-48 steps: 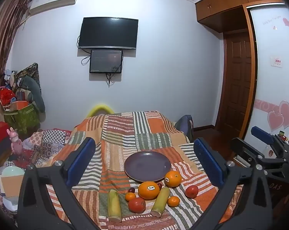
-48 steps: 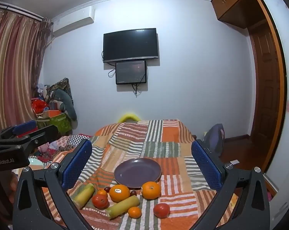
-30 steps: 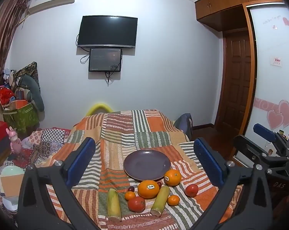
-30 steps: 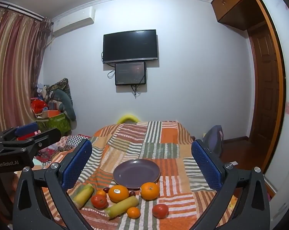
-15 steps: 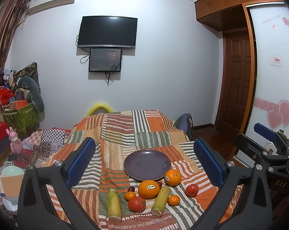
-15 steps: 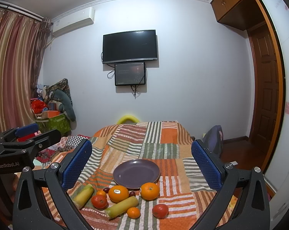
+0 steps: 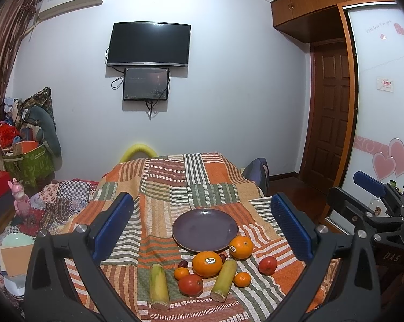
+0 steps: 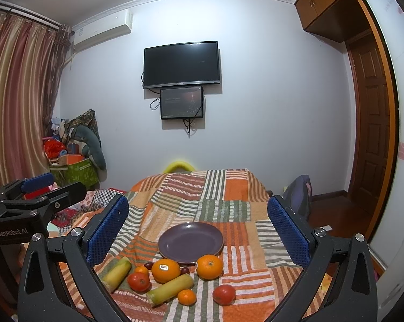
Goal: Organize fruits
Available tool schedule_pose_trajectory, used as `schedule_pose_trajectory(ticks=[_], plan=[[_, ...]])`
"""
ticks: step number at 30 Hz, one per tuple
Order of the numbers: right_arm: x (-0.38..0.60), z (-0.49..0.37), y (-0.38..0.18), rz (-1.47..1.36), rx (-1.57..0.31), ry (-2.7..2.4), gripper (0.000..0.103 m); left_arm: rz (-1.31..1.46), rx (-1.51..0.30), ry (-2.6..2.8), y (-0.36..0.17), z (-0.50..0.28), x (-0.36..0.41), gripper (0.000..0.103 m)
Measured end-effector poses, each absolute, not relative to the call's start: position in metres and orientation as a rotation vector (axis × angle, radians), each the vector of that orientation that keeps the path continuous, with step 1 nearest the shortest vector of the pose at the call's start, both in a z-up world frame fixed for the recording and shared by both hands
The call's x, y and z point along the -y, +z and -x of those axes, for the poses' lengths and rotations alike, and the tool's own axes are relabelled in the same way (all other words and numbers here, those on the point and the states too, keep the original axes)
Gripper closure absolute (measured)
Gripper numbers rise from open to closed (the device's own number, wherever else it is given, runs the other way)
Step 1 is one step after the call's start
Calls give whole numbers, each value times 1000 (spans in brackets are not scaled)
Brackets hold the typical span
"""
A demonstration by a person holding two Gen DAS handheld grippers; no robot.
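Opening stage, before any pick. The left gripper (image 7: 202,228) and the right gripper (image 8: 198,228) hang above the near edge of the patchwork cloth (image 7: 215,196), both with jaws wide apart and nothing between them.

The fruit lies in a loose cluster at 6 o'clock of the purple plate (image 7: 204,230), which holds nothing. From the left, in the left wrist view:
- a yellow-green stalk (image 7: 159,285), lying lengthwise;
- a small orange (image 7: 181,273), with a dark red small fruit (image 7: 183,263) just beyond it;
- a red tomato (image 7: 191,284);
- a large orange (image 7: 207,263) with a sticker;
- a second stalk (image 7: 224,279), tilted toward 1 o'clock;
- a second stickered orange (image 7: 241,247), touching or overlapping the plate's rim at about 5 o'clock;
- a small orange (image 7: 242,279);
- a second tomato (image 7: 267,265), farthest out, near 4 o'clock.

Judged next move: lower one gripper over a single fruit, most easily the orange by the rim, close gently on its round sides, and carry it to the plate. Neighbouring pieces sit close, so the fingers need a clean line in.
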State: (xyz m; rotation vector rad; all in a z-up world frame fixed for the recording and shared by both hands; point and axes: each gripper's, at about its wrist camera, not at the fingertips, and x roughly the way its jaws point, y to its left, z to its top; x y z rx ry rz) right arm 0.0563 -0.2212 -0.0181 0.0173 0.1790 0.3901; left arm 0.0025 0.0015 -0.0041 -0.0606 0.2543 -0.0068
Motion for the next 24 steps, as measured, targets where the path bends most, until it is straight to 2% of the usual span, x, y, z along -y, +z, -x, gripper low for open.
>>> schedule_pose_trajectory(ticks=[24], plan=[[219,-57,-23,-11,-183,398,0,59,-252,2,-3,-2,-2,0]])
